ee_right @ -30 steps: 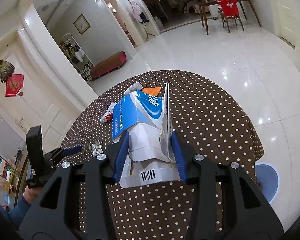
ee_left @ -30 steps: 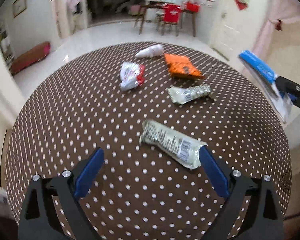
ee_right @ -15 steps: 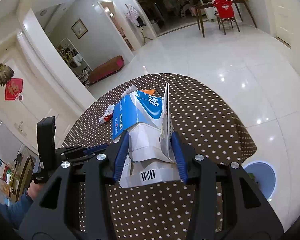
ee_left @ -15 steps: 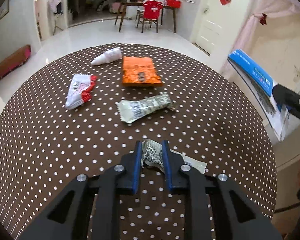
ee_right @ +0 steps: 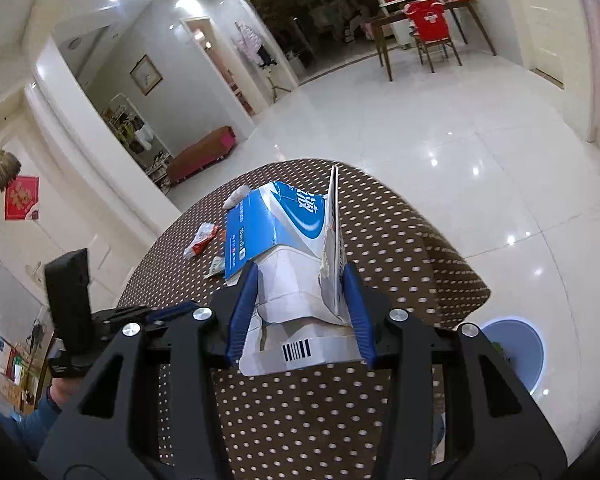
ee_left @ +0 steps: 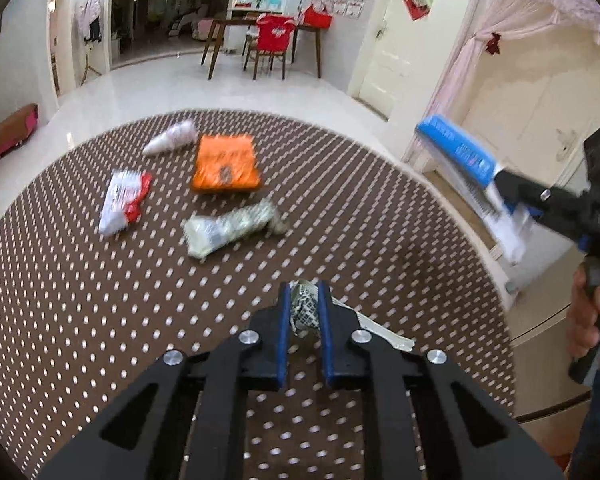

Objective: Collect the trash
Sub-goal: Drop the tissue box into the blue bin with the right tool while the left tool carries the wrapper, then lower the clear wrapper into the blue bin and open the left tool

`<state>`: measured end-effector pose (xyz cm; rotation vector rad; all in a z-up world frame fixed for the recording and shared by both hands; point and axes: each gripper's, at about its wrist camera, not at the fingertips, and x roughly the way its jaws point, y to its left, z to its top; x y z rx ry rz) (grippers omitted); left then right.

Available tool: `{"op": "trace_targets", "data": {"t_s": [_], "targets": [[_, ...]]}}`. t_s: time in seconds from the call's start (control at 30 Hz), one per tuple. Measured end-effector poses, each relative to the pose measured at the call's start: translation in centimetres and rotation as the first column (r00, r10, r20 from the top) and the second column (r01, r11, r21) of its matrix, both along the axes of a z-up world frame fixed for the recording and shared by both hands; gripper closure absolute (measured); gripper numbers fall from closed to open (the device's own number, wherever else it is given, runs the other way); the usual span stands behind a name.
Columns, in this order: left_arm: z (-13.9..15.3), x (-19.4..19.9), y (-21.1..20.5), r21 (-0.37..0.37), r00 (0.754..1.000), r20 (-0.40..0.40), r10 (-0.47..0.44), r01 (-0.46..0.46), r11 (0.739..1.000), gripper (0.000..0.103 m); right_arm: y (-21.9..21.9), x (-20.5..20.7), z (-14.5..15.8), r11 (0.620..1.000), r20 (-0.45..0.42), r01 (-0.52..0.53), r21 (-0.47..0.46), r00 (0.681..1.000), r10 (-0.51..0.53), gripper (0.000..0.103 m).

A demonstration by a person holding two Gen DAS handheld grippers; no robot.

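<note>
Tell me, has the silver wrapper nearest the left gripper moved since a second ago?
Yes. The silver wrapper lay flat on the dotted tablecloth; now the left gripper pinches it, lifting one end.

crumpled silvery printed wrapper (ee_left: 305,309): mostly hidden by clamped blue pads
round pale-blue bin (ee_right: 514,354): partly blocked by gripper frame
orange foil packet (ee_left: 225,163): print blurred, can't be read

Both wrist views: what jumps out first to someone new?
The right gripper is clamped on a flattened blue and white carton, held over the near edge of the brown polka-dot table. The left gripper is shut on a crumpled printed wrapper just above the cloth. Beyond it lie an orange packet, a red and white wrapper and a pale wrapper.
</note>
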<state>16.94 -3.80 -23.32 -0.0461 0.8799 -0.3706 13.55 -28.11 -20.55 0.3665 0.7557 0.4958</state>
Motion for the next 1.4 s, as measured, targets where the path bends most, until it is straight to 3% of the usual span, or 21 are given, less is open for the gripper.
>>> {"op": "trace_targets", "data": {"t_s": [0.2,0.3,0.47,0.63,0.7,0.8,1.0,1.33,1.37,1.4], "targets": [[2.8,0.3,-3.1,-0.019,0.996,0.064,-0.061,0.063,0.998,0.091,-4.7,-0.6,-1.0,0.992,-0.018,0.122,0.016,0.992,-0.121,0.060],[3.7,0.8,-5.3,-0.026,0.991,0.086,-0.099,0.101,0.994,0.090,-8.0,-0.7,-2.8,0.978,-0.067,0.208,0.015,0.976,-0.206,0.060],[4.1,2.0,-9.8,-0.029,0.981,0.094,-0.171,0.174,0.984,0.090,-13.7,0.1,-7.8,0.938,-0.196,0.346,-0.012,0.919,-0.342,0.060],[3.8,3.4,-13.7,-0.016,0.969,0.088,-0.230,0.232,0.973,0.090,-17.5,1.5,-13.7,0.905,-0.333,0.423,-0.049,0.847,-0.414,0.056],[3.6,4.1,-15.6,-0.010,0.963,0.079,-0.258,0.260,0.966,0.090,-18.7,2.0,-15.8,0.892,-0.378,0.449,-0.046,0.819,-0.432,0.040],[2.8,5.2,-18.6,0.010,0.953,0.056,-0.299,0.299,0.954,0.090,-19.9,2.1,-16.8,0.875,-0.400,0.483,-0.039,0.795,-0.457,0.036],[0.6,6.9,-24.9,0.048,0.918,0.006,-0.396,0.395,0.917,0.090,-22.8,0.4,-15.4,0.843,-0.363,0.538,0.012,0.788,-0.498,0.031],[-4.1,9.5,-33.7,0.093,0.866,-0.121,-0.486,0.497,0.863,0.088,-27.3,-3.7,-9.3,0.776,-0.228,0.622,0.102,0.774,-0.590,0.021],[-4.5,9.8,-34.3,0.096,0.860,-0.136,-0.492,0.506,0.857,0.085,-27.4,-3.8,-8.9,0.773,-0.219,0.625,0.105,0.773,-0.595,0.018],[-5.0,10.0,-34.7,0.100,0.855,-0.153,-0.496,0.513,0.853,0.072,-27.4,-4.1,-8.3,0.770,-0.208,0.630,0.104,0.771,-0.602,0.015]]}}
